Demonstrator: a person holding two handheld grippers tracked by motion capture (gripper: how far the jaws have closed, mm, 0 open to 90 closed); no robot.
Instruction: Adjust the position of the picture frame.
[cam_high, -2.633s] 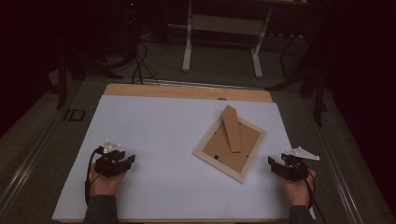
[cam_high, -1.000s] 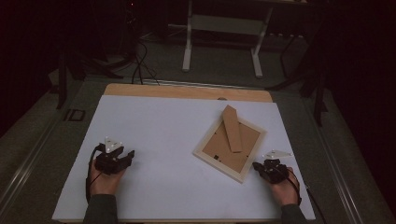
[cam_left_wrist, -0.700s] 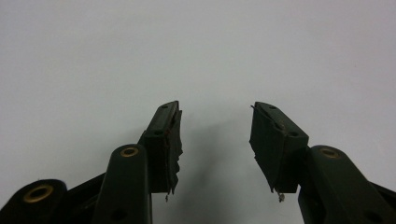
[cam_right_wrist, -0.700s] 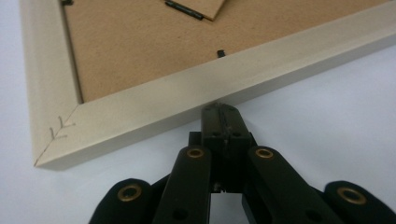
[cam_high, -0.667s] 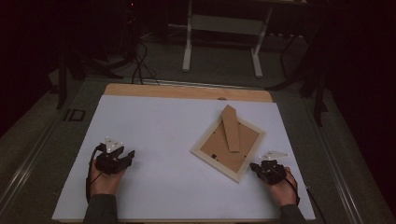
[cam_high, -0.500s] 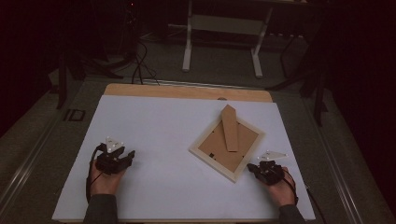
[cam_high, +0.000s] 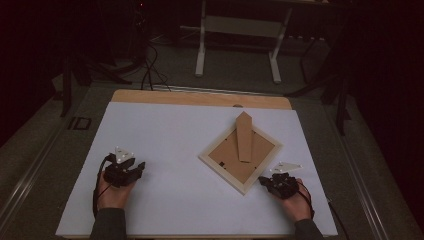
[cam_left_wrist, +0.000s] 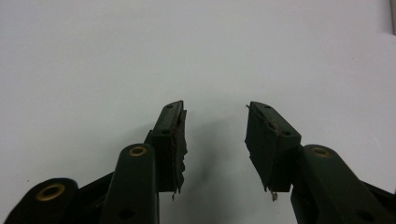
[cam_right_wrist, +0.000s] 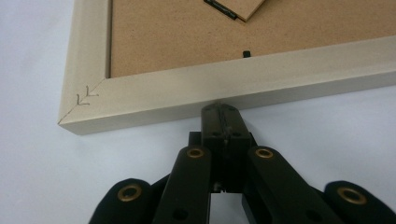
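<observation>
The picture frame (cam_high: 241, 154) lay face-down on the white table cover (cam_high: 165, 130), turned diamond-wise, R of centre, its cardboard stand (cam_high: 244, 136) pointing to 12 o'clock. The right gripper (cam_high: 264, 181) sat at approx. 4 o'clock of the frame w/ jaws fully closed, nothing between them; in the right gripper view the closed tips (cam_right_wrist: 221, 110) butted against the outer edge of the frame's near rail (cam_right_wrist: 224, 91), a little way from the corner w/ a pencil mark (cam_right_wrist: 86, 98). So the step looked like a nudge/slide w/ shut jaws, not a grab. The left gripper (cam_high: 135, 167) rested at approx. 9 o'clock of the frame, well apart from it, over bare cover; its jaws stood roughly half open, had just been closing, and held nothing. To do the push well, IMO: keep the tips low and square on the rail, push slowly and along the cover so they don't ride up over the wood, and watch for the frame pivoting, since contact was off-centre. The left could steady the far side if needed.
</observation>
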